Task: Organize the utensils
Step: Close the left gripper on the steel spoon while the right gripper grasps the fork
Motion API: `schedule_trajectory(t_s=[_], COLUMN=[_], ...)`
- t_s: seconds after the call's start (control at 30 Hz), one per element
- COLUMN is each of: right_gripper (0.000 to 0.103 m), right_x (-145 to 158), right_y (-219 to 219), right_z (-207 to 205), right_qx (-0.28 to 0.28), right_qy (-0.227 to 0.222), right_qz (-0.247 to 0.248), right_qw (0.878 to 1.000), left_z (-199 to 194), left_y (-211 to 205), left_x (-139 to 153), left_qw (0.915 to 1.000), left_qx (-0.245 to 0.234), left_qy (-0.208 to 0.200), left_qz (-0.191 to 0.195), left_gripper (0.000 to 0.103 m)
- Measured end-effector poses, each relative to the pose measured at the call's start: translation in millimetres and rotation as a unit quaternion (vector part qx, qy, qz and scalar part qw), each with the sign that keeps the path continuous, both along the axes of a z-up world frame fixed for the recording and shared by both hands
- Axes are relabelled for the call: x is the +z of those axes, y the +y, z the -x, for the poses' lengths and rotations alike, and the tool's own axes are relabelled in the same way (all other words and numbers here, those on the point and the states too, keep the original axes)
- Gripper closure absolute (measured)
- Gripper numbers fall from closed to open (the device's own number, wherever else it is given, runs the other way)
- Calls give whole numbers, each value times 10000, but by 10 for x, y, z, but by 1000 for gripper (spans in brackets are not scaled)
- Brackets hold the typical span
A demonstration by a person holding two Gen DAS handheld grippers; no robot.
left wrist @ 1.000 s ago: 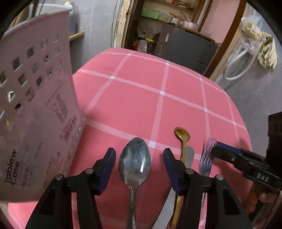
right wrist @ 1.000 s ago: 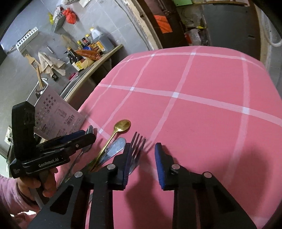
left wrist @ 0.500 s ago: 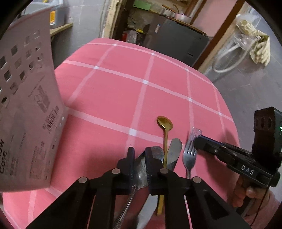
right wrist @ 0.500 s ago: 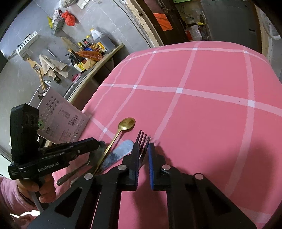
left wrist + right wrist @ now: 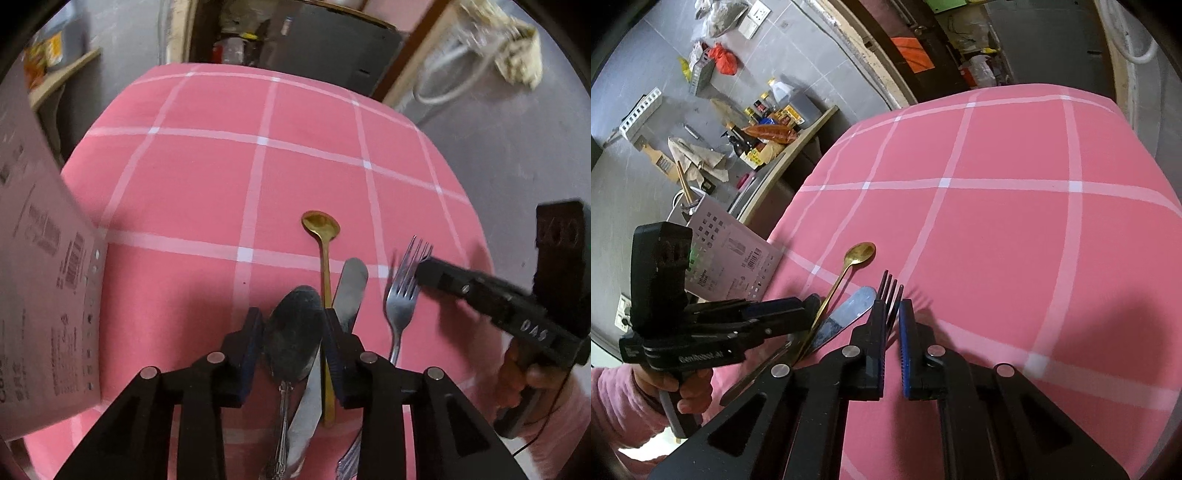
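My left gripper (image 5: 293, 317) is shut on the bowl of a large silver spoon (image 5: 291, 328), lifted off the pink cloth. A gold spoon (image 5: 320, 225) and a butter knife (image 5: 351, 280) lie just right of it. My right gripper (image 5: 893, 310) is shut on a silver fork (image 5: 891, 291), whose tines stick out past the pads. In the left wrist view the fork (image 5: 404, 291) hangs raised from the right gripper (image 5: 424, 267). The left gripper (image 5: 809, 306) shows in the right wrist view, beside the gold spoon (image 5: 860, 253) and knife (image 5: 849, 314).
A white perforated tableware case (image 5: 40, 280) stands at the table's left edge; it also shows in the right wrist view (image 5: 731, 258). The pink checked tablecloth (image 5: 258, 166) covers the table. A shelf with bottles (image 5: 768, 122) is beyond the left edge.
Both grippers closed from open, the left on the large spoon and the right on the fork. Both utensils have since risen off the cloth.
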State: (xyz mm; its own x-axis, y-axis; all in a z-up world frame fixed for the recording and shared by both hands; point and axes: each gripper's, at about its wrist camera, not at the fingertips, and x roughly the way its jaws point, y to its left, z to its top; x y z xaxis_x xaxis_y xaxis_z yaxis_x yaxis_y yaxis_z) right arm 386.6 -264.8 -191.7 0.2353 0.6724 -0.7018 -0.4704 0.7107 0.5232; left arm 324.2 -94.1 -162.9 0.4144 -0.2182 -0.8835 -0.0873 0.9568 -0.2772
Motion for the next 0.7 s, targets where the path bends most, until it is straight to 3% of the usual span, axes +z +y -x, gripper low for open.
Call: schedule_trajectory(t_s=[0.03,0.1,0.5,0.7], right_gripper=[99,99,100,86], right_x=[9,14,16,-62], right_y=[-9,-27,-102,-50], right_z=[22,65,213,62], right_qx=[-25,-60,-384,-315], right_qy=[1,1,131,316], right_qz=[14,32,31,-52], right_qw=[10000,10000,9992,9990], left_z=[-6,-24,93,115], left_y=[-6,-4,39,133], left_x=[3,-4,20,-56], left_qw=[10000,9999,9981,9959], left_qx=[-20,-22,-218,-108], left_qy=[22,123,442,534], left_qz=[44,76,358,724], left_gripper=[79,95,97,97])
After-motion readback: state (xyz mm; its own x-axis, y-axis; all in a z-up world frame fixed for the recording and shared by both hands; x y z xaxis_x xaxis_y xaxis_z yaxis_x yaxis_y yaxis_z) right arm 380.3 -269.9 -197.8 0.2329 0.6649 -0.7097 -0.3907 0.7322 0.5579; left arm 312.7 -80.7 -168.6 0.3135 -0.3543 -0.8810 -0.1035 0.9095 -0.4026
